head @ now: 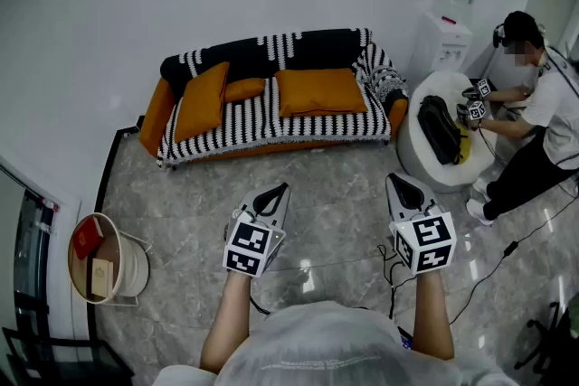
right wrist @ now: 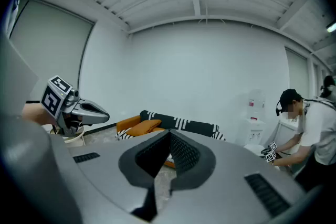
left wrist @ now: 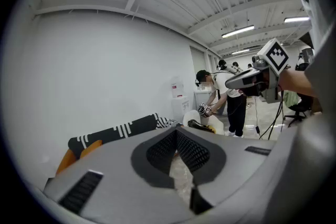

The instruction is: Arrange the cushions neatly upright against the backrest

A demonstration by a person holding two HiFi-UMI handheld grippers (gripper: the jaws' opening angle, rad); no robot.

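An orange sofa (head: 271,95) with a black-and-white striped cover stands against the far wall. One orange cushion (head: 201,100) leans tilted at its left end. A small orange cushion (head: 244,89) lies beside it, and a large one (head: 320,90) lies flat on the seat's right half. My left gripper (head: 279,191) and right gripper (head: 398,183) hover over the marble floor well short of the sofa, both shut and empty. In the left gripper view the shut gripper (left wrist: 176,134) points past the sofa (left wrist: 113,134). The right gripper (right wrist: 169,136) faces the cushions (right wrist: 142,127).
A round white table (head: 425,160) with a black bag (head: 441,127) stands right of the sofa. A person (head: 543,122) beside it handles another pair of grippers. A water dispenser (head: 443,36) is behind. A white basket (head: 127,262) sits at the left wall; cables (head: 488,262) trail on the floor.
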